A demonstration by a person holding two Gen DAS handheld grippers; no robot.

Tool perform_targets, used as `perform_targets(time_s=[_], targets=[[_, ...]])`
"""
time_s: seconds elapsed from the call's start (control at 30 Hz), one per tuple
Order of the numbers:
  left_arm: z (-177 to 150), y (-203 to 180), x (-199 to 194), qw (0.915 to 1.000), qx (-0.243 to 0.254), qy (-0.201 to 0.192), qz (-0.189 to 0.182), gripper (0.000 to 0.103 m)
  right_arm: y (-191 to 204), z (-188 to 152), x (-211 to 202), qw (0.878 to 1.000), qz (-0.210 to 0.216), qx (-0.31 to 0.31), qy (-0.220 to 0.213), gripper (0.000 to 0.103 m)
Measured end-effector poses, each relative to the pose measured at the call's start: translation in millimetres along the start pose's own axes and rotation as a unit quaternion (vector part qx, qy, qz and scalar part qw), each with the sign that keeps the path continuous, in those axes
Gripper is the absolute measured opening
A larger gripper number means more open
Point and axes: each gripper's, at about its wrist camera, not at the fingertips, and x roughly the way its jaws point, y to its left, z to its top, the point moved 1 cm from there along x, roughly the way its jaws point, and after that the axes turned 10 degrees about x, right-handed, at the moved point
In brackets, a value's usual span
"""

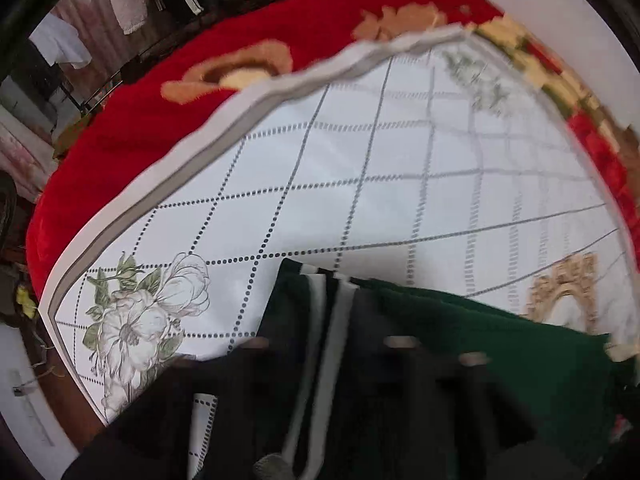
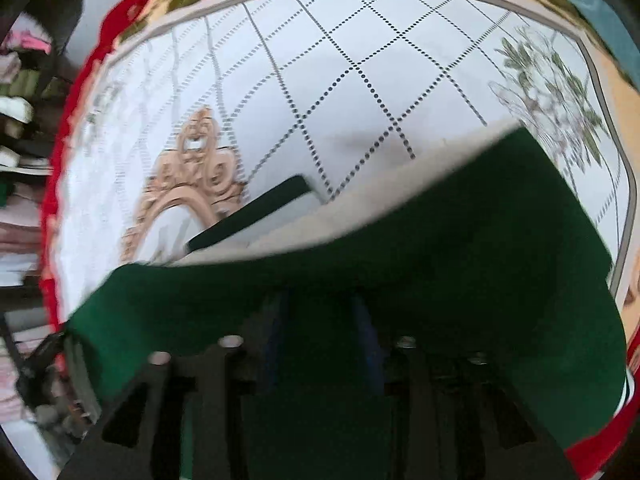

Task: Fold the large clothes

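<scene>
A dark green garment with white stripes (image 1: 460,320) lies on a white quilted cover (image 1: 360,152) printed with a dotted grid and flowers. In the left wrist view my left gripper (image 1: 332,344) sits over the garment's striped edge; the cloth runs between its dark fingers, so it looks shut on it. In the right wrist view the green garment (image 2: 460,248) drapes over my right gripper (image 2: 320,320), whose blue-edged fingers stand close together with cloth between them. A pale fleece lining (image 2: 360,208) shows at the lifted edge, with a green strip (image 2: 248,212) lying beyond it.
A red floral blanket (image 1: 160,80) lies under the white cover and rims it (image 2: 72,100). Hanging clothes and racks (image 1: 100,12) stand beyond the bed. Shelves with folded laundry (image 2: 16,140) are at the left of the right wrist view.
</scene>
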Motion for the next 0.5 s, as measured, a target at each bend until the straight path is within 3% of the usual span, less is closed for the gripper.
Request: perform_targets(time_s=[0.03,0.07,0.2,0.23,0.3,0.33,0.43,0.5], targets=[[-3.1,0.4,-9.1,0.9999,-0.007,-0.007,-0.011,0.097,0.3,-4.2,-10.4,1.000,0.010,0.005,-0.003,0.066],[-8.5,0.4,-20.0,0.9996,-0.014,-0.018,-0.017,0.099,-2.5,-12.1,-21.0,1.000,0.019,0.010,-0.008,0.071],[-39.5,-14.1,-48.3,0.9993,-0.030,-0.021,-0.012,0.099,-17.2,-63.2,-45.8,0.999,0.046,0.013,0.008,0.071],[-47.2,-22.1,-51.4,0.9994,-0.027,-0.017,-0.011,0.099,-14.2,-72.9,-43.7,0.999,0.047,0.009,0.015,0.068],[-59.8,-45.5,-51.2,0.9998,-0.015,-0.006,-0.009,0.099,4.8,-82.7,-19.2,0.998,0.045,-0.024,0.045,0.036],[-68.4,-56.4,-49.1,0.9999,-0.011,-0.002,-0.005,0.099,14.8,-86.7,-1.3,0.997,0.028,-0.035,0.062,0.016],[-83.3,-73.2,-35.3,0.9998,-0.010,0.015,0.002,0.099,28.9,-89.9,62.7,0.989,-0.049,-0.075,0.116,0.014],[-95.5,-73.8,-28.3,0.9992,-0.020,0.032,0.011,0.099,25.5,-80.9,79.8,0.990,-0.053,-0.047,0.124,0.013]])
